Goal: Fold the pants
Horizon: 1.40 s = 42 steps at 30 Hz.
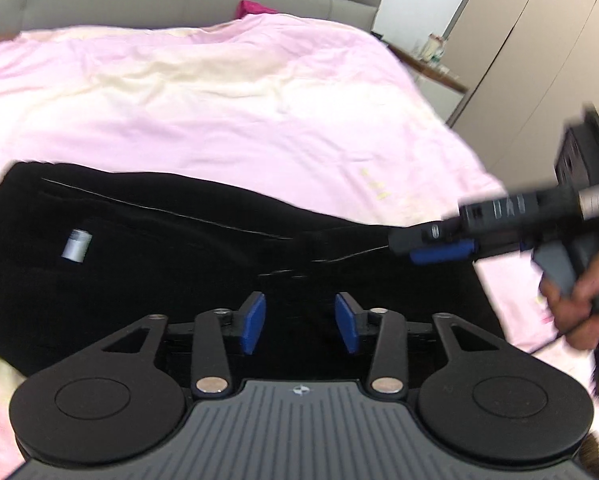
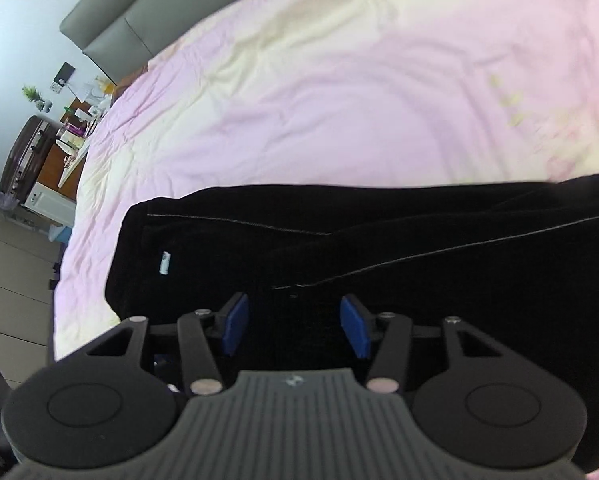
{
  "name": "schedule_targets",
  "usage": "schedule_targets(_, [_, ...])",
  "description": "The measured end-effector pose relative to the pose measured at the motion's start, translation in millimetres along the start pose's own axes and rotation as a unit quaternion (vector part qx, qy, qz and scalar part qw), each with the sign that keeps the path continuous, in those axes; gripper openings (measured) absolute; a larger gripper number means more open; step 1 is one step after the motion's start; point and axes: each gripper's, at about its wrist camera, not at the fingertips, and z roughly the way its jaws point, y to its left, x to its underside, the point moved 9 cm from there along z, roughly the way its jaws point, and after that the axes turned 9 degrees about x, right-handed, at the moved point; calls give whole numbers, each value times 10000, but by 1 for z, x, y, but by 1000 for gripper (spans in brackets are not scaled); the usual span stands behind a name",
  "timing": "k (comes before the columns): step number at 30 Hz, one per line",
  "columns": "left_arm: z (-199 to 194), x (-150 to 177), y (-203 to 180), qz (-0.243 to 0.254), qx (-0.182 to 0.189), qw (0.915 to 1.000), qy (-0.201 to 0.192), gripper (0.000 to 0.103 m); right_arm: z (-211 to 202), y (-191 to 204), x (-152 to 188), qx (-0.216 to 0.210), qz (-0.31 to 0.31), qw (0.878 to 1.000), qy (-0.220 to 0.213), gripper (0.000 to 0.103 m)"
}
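The black pants [image 1: 179, 264] lie folded on the bed's pink quilt [image 1: 219, 112]. The left tool [image 1: 300, 326] hangs released above them, as does the right tool [image 2: 295, 326]. Only the left view shows the right tool from outside, held by a hand [image 1: 579, 300] at the pants' edge; only the right view shows a cluttered bedside desk [image 2: 65, 136] beyond the pants.
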Motion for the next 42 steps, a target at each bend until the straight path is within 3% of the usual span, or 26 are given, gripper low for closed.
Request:
schedule_targets(7, [73, 14, -15, -228, 102, 9983, 520, 58, -25, -68, 54, 908, -214, 9934, -662, 47])
schedule_targets(10, [96, 27, -9, -497, -63, 9958, 761, 62, -29, -90, 76, 1064, -301, 9906, -811, 35])
schedule_targets(14, [107, 32, -5, -925, -188, 9922, 809, 65, -21, -114, 94, 1283, -518, 9871, -803, 31])
schedule_targets(16, [109, 32, -5, -976, -328, 9911, 844, 32, -13, -121, 101, 1186, -529, 9886, -767, 31])
schedule_targets(17, [106, 30, -8, -919, -382, 9919, 787, 26, -12, -123, 102, 1142, -495, 9891, -780, 31])
schedule_targets(20, [79, 12, -32, -461, -310, 9980, 296, 21, -16, -121, 98, 998, -488, 9896, -916, 30])
schedule_targets(23, [51, 2, -38, -206, -376, 9990, 109, 21, -30, -124, 95, 1041, -562, 9866, -1119, 30])
schedule_targets(26, [52, 13, -8, -495, -529, 9968, 339, 20, -46, -137, 94, 1221, -479, 9833, -1264, 31])
schedule_targets(29, [75, 39, 17, -1073, -231, 9910, 764, 21, -44, -150, 97, 1248, -383, 9848, -1146, 30])
schedule_targets(33, [81, 53, 29, -1475, -195, 9864, 703, 29, -28, -168, 106, 1341, -250, 9870, -855, 28])
schedule_targets(35, [72, 50, 29, -1424, -136, 9871, 720, 31, -24, -171, 107, 1381, -241, 9871, -775, 28])
schedule_targets(37, [59, 43, 27, -1302, -168, 9890, 683, 43, -25, -169, 107, 1397, -332, 9866, -780, 28])
schedule_targets(39, [50, 29, 26, -1014, -312, 9929, 538, 79, -26, -169, 107, 1404, -395, 9861, -793, 29])
schedule_targets(42, [59, 4, 31, -706, -588, 9949, 406, 84, -26, -169, 107, 1379, -328, 9866, -808, 29])
